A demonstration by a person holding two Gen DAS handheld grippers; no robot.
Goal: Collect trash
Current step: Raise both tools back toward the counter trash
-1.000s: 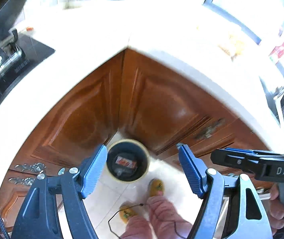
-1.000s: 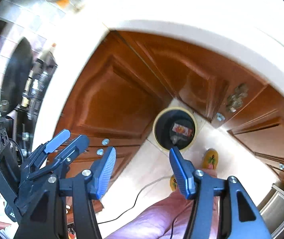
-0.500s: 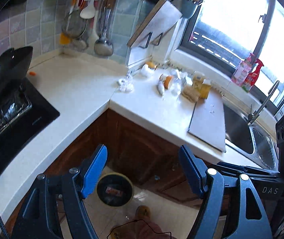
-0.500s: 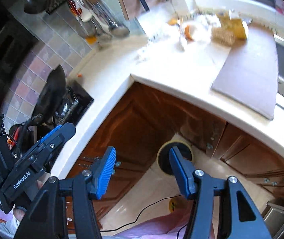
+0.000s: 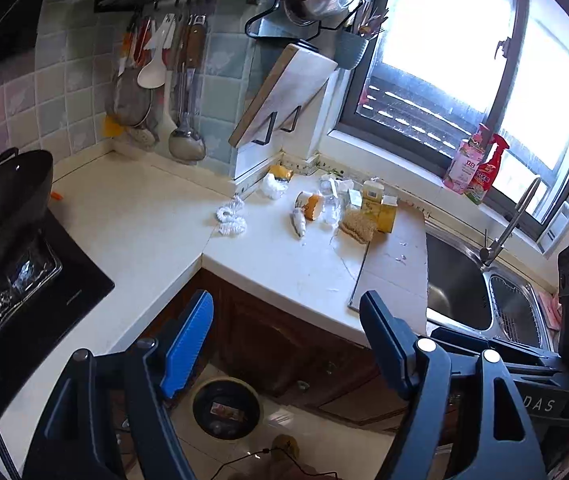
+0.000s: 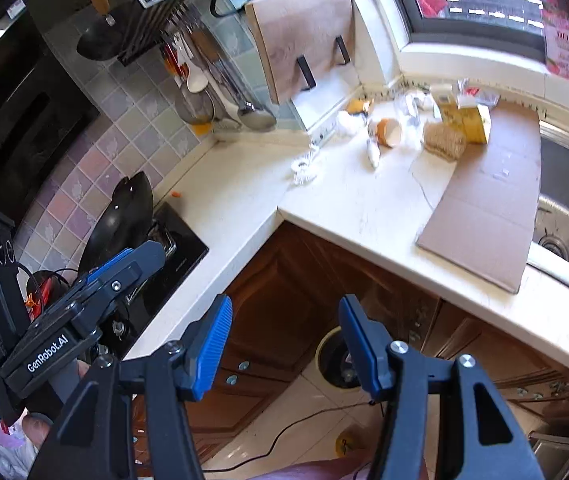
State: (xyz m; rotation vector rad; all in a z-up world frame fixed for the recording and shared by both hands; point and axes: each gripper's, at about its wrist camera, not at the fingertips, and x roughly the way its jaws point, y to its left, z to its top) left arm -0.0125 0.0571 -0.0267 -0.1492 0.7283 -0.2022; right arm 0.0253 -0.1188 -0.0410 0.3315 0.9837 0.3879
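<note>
Now looking down at a white L-shaped counter (image 5: 132, 236) over brown cabinet doors (image 6: 284, 300), sink (image 5: 456, 280) at the right. Lying flat beside the sink, a cardboard sheet (image 6: 488, 200), long axis running from the counter's front edge toward the window. Sitting on the floor in the cabinet corner, a round trash bin (image 5: 226, 406), mouth facing up, a red-printed wrapper inside. Clustering near the back wall, the trash (image 5: 336, 204): a yellow carton (image 6: 468, 120), a noodle block (image 6: 442, 142), a tipped cup (image 6: 386, 130) opening toward the camera, white crumpled bits (image 5: 231, 218). Hovering above the cabinets, left gripper (image 5: 286, 340) and right gripper (image 6: 284, 334), both released, gripping nothing. Reading "GenRobot.AI" on the left gripper's body in the right view, "DAS" on the right one's in the left view.
</note>
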